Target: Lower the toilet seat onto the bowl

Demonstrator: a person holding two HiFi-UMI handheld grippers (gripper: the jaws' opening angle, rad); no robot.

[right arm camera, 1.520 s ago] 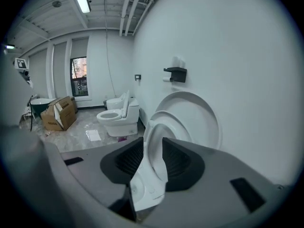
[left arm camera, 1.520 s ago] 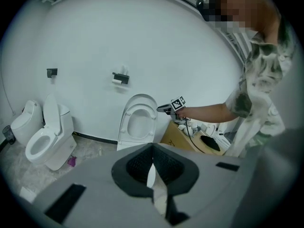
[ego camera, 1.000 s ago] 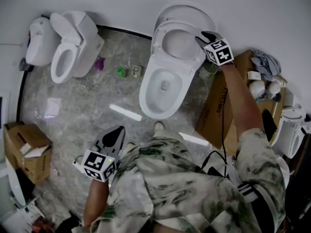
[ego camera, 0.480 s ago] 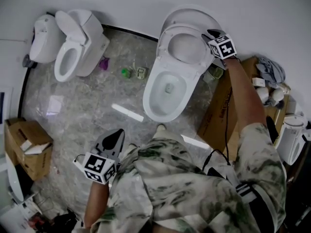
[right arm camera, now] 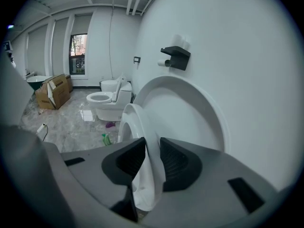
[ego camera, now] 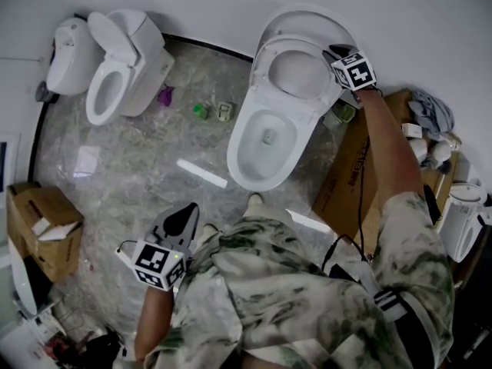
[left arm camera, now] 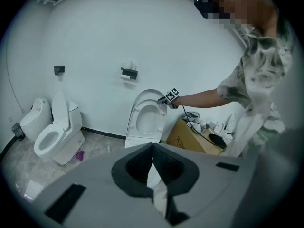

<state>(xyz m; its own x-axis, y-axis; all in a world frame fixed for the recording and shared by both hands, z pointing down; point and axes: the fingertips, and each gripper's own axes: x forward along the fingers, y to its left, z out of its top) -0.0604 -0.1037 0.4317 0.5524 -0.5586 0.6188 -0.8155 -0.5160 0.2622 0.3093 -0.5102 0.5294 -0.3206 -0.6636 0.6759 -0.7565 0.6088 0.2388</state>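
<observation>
The white toilet's seat (ego camera: 265, 68) stands raised against its lid (ego camera: 307, 20), above the open bowl (ego camera: 246, 156). My right gripper (ego camera: 332, 52) is at the seat's upper right rim. In the right gripper view the seat's edge (right arm camera: 137, 122) runs between the two dark pads, which are closing and touch both of its faces; the lid (right arm camera: 190, 113) is behind it. My left gripper (ego camera: 184, 212) hangs low beside the person's leg, well short of the toilet, jaws together and empty. The left gripper view shows the seat (left arm camera: 137, 122) and the right gripper (left arm camera: 164, 100) far off.
A second toilet (ego camera: 115, 75) and a small white fixture (ego camera: 65, 52) stand at the left wall. Cardboard boxes sit right of the bowl (ego camera: 346, 175) and at the left (ego camera: 42, 225). Small green and purple items (ego camera: 201, 111) and a white strip (ego camera: 201, 173) lie on the marble floor.
The right gripper has settled onto the seat's right rim and its jaws have narrowed around it. The seat is still upright. The left gripper has barely moved.
</observation>
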